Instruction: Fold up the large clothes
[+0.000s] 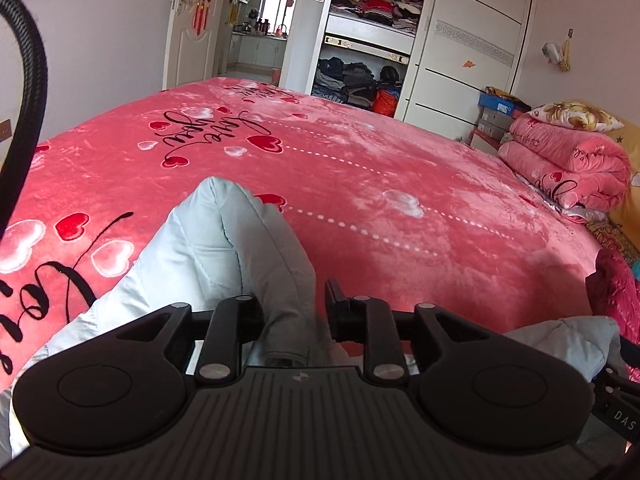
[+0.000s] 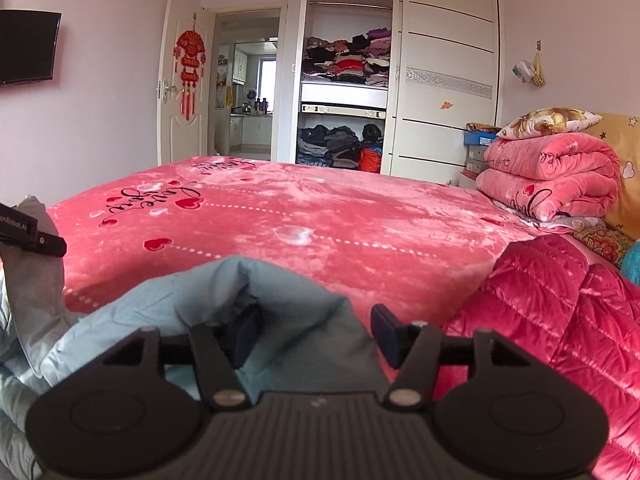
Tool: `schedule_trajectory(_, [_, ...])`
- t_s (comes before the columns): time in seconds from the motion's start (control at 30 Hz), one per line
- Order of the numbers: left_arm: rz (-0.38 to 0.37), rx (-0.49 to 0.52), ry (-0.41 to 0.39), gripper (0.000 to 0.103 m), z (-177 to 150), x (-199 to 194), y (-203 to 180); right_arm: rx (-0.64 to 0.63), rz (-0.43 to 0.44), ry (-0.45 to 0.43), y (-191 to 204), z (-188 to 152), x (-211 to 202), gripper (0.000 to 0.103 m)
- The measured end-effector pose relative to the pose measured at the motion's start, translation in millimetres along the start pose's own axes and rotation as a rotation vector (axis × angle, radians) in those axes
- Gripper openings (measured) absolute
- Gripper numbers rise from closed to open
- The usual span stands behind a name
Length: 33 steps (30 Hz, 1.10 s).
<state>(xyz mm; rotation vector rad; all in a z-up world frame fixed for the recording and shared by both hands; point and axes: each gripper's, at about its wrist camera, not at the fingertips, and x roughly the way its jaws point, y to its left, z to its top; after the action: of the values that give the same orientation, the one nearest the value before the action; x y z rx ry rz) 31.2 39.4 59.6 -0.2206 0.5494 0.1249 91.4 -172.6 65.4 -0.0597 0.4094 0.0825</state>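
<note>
Two grippers low over a bed (image 1: pixel 400 184) with a pink heart-print cover. Folded pink quilt (image 2: pixel 552 176) stacked at the far right, red puffer jacket (image 2: pixel 560 332) near the right edge. Pale blue padded jacket (image 1: pixel 224 240) lies crumpled at the near edge. Left gripper (image 1: pixel 292 312): jaws partly apart, a fold of blue jacket standing between them, not pinched. Right gripper (image 2: pixel 316 332): jaws wide, straddling another blue fold, pads clear.
</note>
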Motion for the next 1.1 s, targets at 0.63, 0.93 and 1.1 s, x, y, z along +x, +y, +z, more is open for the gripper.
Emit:
schedule_trajectory(0.63, [0.143, 0.013, -0.112, 0.095, -93.8, -131.8, 71.3, 0.173, 0.026, 0.202, -31.7, -66.6, -104.6, 0.094])
schedule_trajectory(0.93, [0.046, 0.012, -0.143, 0.096, -117.0, -140.7, 104.3, 0.205, 0.097, 0.347, -12.0, -110.9, -150.4, 0.091])
schedule_trajectory(1.1, [0.005, 0.039, -0.141, 0.096, -113.5, -132.9, 84.8, 0.236, 0.123, 0.415, -2.8, -129.4, -165.1, 0.083])
